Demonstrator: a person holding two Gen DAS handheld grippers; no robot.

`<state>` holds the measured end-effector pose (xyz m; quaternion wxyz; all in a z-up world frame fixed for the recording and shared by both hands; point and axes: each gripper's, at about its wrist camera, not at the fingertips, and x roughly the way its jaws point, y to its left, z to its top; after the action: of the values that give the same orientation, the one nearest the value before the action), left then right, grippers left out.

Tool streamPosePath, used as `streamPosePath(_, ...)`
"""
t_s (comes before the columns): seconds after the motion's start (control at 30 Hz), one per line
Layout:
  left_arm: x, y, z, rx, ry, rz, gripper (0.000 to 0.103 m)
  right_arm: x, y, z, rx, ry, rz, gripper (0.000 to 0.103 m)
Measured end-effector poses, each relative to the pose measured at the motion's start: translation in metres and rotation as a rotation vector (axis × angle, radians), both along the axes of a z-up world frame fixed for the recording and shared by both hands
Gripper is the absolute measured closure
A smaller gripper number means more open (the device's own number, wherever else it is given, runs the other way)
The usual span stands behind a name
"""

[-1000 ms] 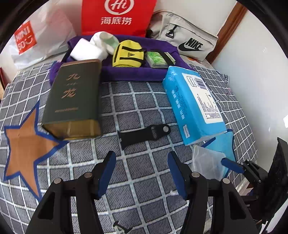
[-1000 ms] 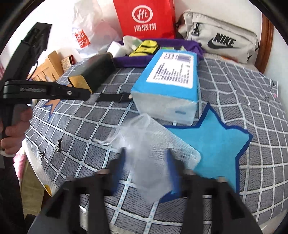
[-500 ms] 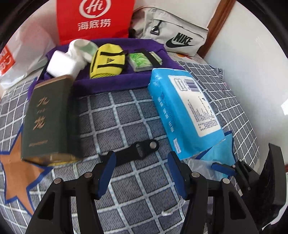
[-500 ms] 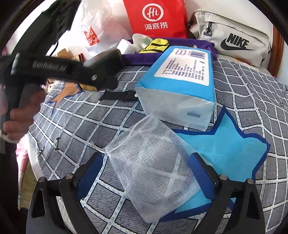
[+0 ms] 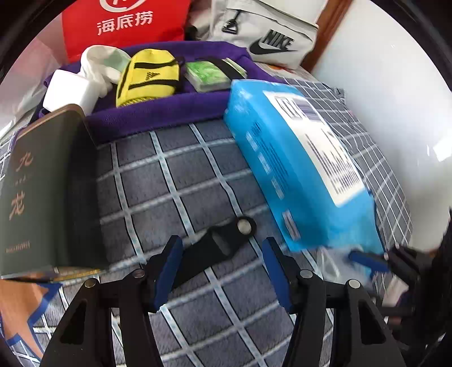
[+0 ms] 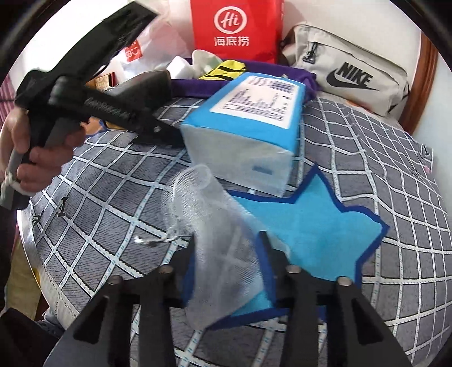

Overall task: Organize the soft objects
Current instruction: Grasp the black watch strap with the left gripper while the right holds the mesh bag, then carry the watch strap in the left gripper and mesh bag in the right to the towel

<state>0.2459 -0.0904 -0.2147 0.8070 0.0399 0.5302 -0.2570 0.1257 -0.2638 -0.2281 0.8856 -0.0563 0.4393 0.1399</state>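
With the yellow zip pouch (image 5: 148, 77) and white socks (image 5: 97, 63) already in the far purple fabric tray (image 5: 158, 113), we close our right gripper (image 6: 227, 266) on the white mesh drawstring bag (image 6: 214, 225) while our left gripper (image 5: 219, 268) hovers wide over the near black strap (image 5: 217, 244).

Red bag (image 6: 234, 26), Nike pouch (image 6: 346, 76)

The left tool (image 5: 221, 254) has its blue-padded fingers spread apart with nothing between them, gripped by a bare hand (image 6: 34, 158). The right tool (image 6: 226, 259) has its fingers drawn close together, pinching.
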Motion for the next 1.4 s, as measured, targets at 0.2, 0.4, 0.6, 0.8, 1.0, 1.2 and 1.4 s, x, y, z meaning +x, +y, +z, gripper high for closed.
streamPosePath(0.2, -0.025, 0.008, -0.001, -0.020, 0.047, -0.035, 0.050, 0.001, -0.005, 0.002, 0.024, 0.015, -0.019, 0.075)
streamPosePath(0.4, -0.029, 0.008, -0.001, 0.134, -0.033, -0.004, 0.051, 0.000, -0.010, 0.006, 0.058, 0.012, -0.045, 0.066)
streamPosePath(0.6, -0.048, 0.003, -0.004, 0.181, -0.102, -0.038, 0.077, 0.002, 0.004, -0.001, 0.023, -0.035, -0.045, 0.036)
streamPosePath(0.8, -0.052, 0.005, -0.002, 0.140, -0.082, -0.048, 0.081, -0.002, 0.014, -0.002, -0.026, -0.062, -0.053, 0.054)
streamPosePath(1.0, -0.052, -0.005, -0.003, 0.154, -0.125, -0.032, 0.080, -0.007, 0.007, 0.001, -0.024, -0.037, -0.074, 0.096)
streamPosePath(1.2, -0.053, 0.003, -0.001, 0.121, -0.111, 0.035, 0.083, -0.013, -0.001, 0.005, 0.049, 0.001, -0.107, 0.099)
streamPosePath(1.4, -0.069, 0.015, 0.013, 0.096, -0.118, 0.077, 0.083, -0.024, -0.003, 0.029, 0.064, -0.042, -0.108, 0.099)
